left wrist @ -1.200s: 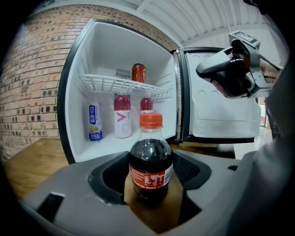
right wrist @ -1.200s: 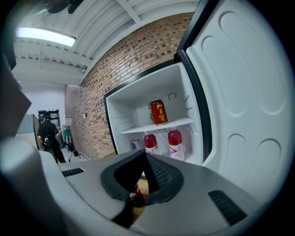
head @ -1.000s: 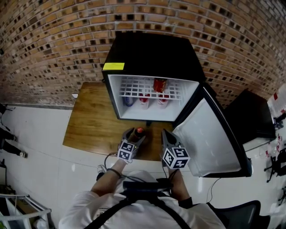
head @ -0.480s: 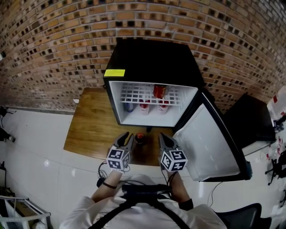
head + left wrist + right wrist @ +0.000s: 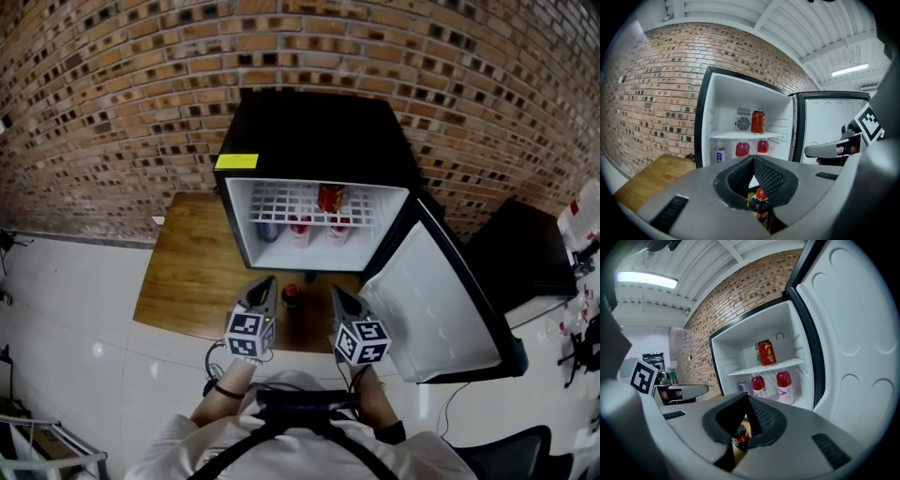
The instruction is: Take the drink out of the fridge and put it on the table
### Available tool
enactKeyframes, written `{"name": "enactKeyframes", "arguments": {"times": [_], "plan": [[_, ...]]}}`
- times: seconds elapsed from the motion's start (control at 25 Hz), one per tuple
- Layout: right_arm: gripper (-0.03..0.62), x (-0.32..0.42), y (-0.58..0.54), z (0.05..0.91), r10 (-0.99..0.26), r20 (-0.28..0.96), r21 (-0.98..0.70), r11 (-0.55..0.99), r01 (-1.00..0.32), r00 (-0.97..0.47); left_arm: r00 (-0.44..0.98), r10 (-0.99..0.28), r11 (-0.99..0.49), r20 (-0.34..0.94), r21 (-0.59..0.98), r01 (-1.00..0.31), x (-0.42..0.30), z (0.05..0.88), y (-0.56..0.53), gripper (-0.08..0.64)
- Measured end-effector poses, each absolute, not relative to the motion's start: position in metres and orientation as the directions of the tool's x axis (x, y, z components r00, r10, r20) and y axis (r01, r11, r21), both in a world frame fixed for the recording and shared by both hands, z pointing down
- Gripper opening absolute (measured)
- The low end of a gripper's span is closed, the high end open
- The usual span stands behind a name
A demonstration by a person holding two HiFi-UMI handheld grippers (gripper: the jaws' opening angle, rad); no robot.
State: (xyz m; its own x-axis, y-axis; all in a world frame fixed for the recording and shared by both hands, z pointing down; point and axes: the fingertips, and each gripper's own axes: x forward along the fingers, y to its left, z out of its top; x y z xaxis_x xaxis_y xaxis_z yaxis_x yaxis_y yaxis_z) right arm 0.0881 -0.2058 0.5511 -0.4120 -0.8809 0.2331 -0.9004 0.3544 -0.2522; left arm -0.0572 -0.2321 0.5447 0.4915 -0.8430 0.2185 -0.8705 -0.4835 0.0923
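The left claw [image 5: 268, 282] is clenched: in the left gripper view its jaws [image 5: 753, 160] are seen pressed together tip to tip, and nothing is held between them. The right claw [image 5: 335, 292] is likewise shown clenched in the right gripper view [image 5: 747, 398], with the pads met at the tips and no object gripped. Both claws are held side by side, low over the near edge of the table [image 5: 187, 272], and are pointed toward the fridge [image 5: 319, 141].

The drink [image 5: 292, 298], a dark bottle with a red cap, is stood upright on the table between the two claws and is gripped by neither. It is seen past the closed jaws in the left gripper view [image 5: 760, 204] and in the right gripper view [image 5: 740, 437].

Beyond the drink, the black fridge is placed on the table against a brick wall [image 5: 112, 84]. Its door [image 5: 433, 295] is swung open to the right. A red can [image 5: 329, 198] is stood on the white wire shelf [image 5: 281, 199]. Below the shelf, two red bottles [image 5: 300, 228] are set side by side, and a blue-and-white can [image 5: 268, 230] is placed to their left. A yellow label [image 5: 236, 161] is fixed to the front left corner of the fridge top.
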Motion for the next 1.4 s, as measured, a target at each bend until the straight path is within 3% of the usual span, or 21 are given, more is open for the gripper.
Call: {"name": "enactKeyframes", "arguments": {"times": [1.4], "plan": [[0.012,0.0931,-0.2072,0.5473,-0.886,0.234,-0.223,0.351,-0.909,-0.400,0.510,-0.827,-0.491,0.237,0.137,-0.860,-0.0528,0.5502,-0.2353,0.002]]}}
